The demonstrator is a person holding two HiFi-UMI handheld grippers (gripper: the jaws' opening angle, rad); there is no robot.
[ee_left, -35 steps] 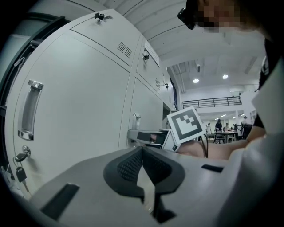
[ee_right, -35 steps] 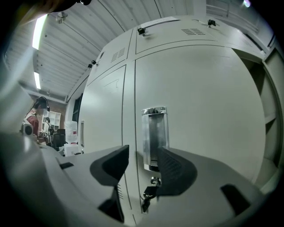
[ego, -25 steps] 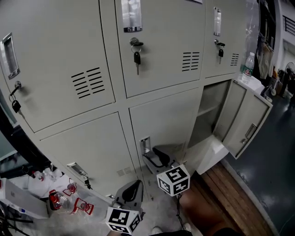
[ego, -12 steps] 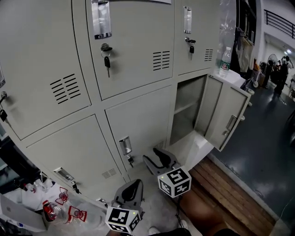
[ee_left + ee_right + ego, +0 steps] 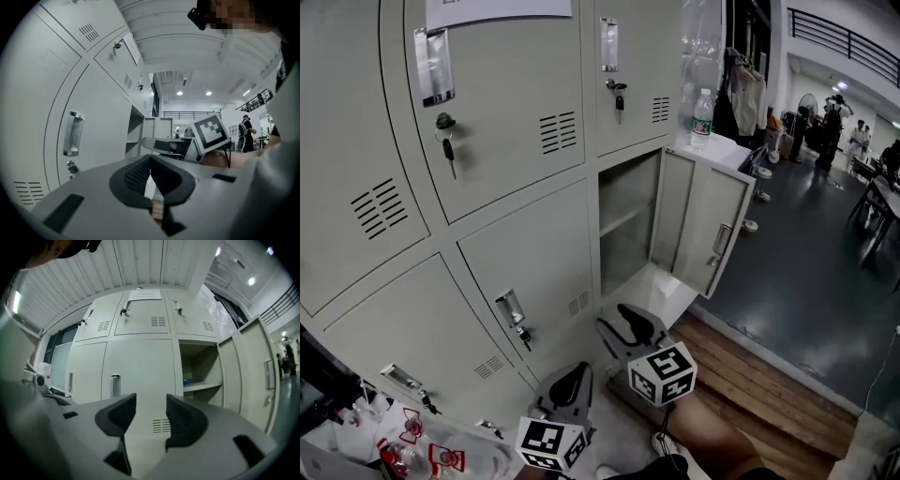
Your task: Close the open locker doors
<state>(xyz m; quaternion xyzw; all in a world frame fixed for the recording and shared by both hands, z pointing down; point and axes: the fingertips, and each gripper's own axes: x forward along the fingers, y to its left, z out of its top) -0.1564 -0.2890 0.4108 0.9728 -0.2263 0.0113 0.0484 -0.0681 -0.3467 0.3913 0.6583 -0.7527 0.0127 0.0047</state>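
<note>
While both grippers hang low in front of the locker bank (image 5: 487, 187), the open locker door (image 5: 698, 220) stands swung wide, hinged on the right edge of its compartment (image 5: 623, 225). Its handle sits near the free outer edge. Beyond that edge there's plenty of dark floor (image 5: 806, 272), and a wooden strip (image 5: 759, 375) runs beneath the door. Below and left of the door sits the right gripper (image 5: 623, 319), apart from it. Its jaws are spread and hold nothing. The left gripper (image 5: 572, 380) is farther down-left of the door, jaws pressed together at the tips with nothing between them. Left of the door, every other locker front is shut flat, and keys (image 5: 447, 150) dangle from an upper lock. A water bottle (image 5: 701, 117) stands just above the door's top edge.
</note>
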